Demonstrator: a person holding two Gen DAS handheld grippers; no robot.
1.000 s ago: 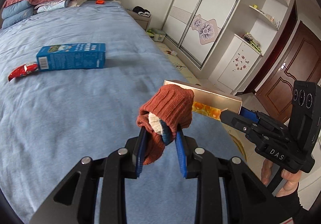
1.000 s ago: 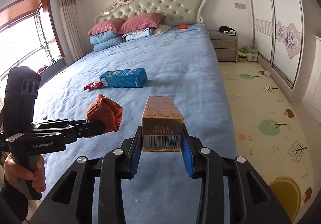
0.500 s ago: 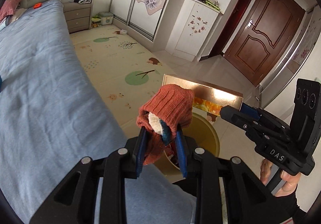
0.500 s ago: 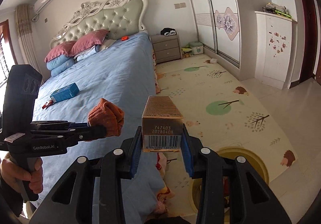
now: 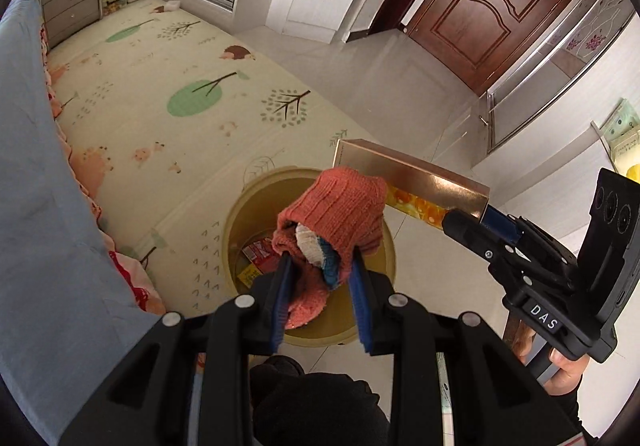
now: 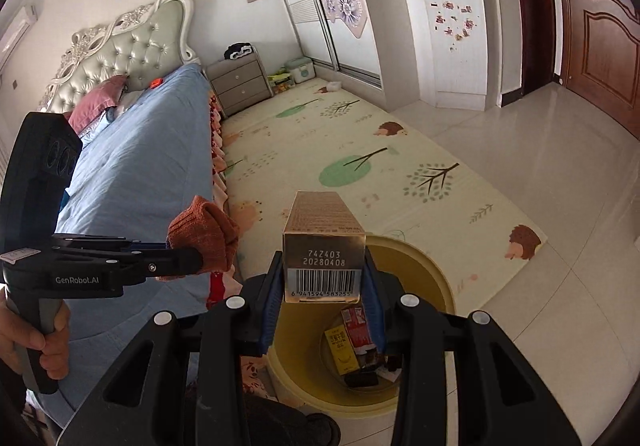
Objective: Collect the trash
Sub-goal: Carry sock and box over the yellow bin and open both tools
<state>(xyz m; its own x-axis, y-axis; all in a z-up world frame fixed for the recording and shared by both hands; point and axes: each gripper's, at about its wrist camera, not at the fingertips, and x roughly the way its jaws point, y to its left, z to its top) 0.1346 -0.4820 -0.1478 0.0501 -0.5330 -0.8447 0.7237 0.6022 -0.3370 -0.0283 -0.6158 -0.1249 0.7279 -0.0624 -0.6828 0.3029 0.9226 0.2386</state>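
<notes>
My left gripper [image 5: 320,266] is shut on a balled rust-orange knitted sock [image 5: 336,214] and holds it above the yellow trash bin [image 5: 232,222] on the floor. My right gripper [image 6: 324,278] is shut on a long gold carton [image 6: 324,242] with a barcode end, held over the bin's rim [image 6: 424,266]. The bin holds several wrappers and packets [image 6: 356,338]. The carton [image 5: 412,182] and the right gripper [image 5: 472,218] also show in the left wrist view. The sock [image 6: 204,234] and the left gripper [image 6: 188,258] also show in the right wrist view.
The bed with a blue cover [image 6: 136,174] lies to the left of the bin. A patterned play mat [image 6: 340,166] covers the floor beyond. A grey nightstand [image 6: 240,86], white wardrobes [image 6: 448,34] and a dark wooden door [image 5: 492,2] stand further off.
Both grippers have swung away from the bed and down over the bin, still holding the sock and the carton. The bin now sits directly beneath them.
</notes>
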